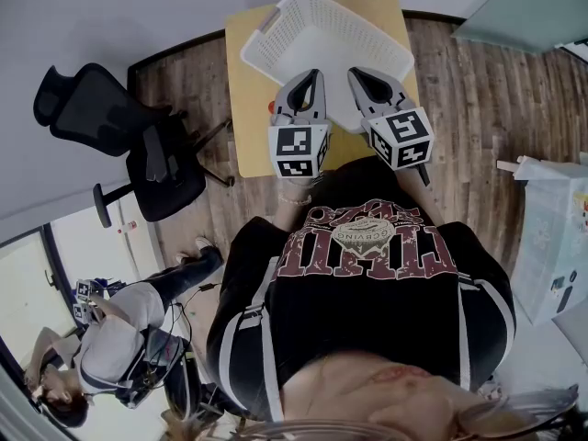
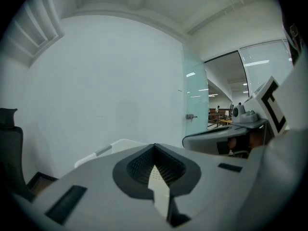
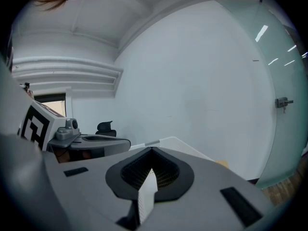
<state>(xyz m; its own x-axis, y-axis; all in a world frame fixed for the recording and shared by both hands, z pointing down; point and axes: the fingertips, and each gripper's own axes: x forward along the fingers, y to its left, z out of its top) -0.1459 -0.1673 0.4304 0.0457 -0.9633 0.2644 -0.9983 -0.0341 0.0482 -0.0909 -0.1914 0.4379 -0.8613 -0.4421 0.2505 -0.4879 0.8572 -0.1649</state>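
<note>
Basket (image 1: 322,35), white and perforated, sits on the yellow table (image 1: 246,90) at the far side of the scene. The left gripper (image 1: 310,74) and right gripper (image 1: 356,73) hang side by side above its near rim, each with jaws closed tip to tip and gripping nothing. A black chair (image 1: 119,127) stands left of the table.

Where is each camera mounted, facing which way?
Head view: on the head, facing steeply down at basket, table; torso, left claw, right claw show.
Left gripper view: on left claw, facing wall; its jaws clamp basket, right claw alongside.
Right gripper view: on right claw, same wall; left claw alongside.
All share the basket.
</note>
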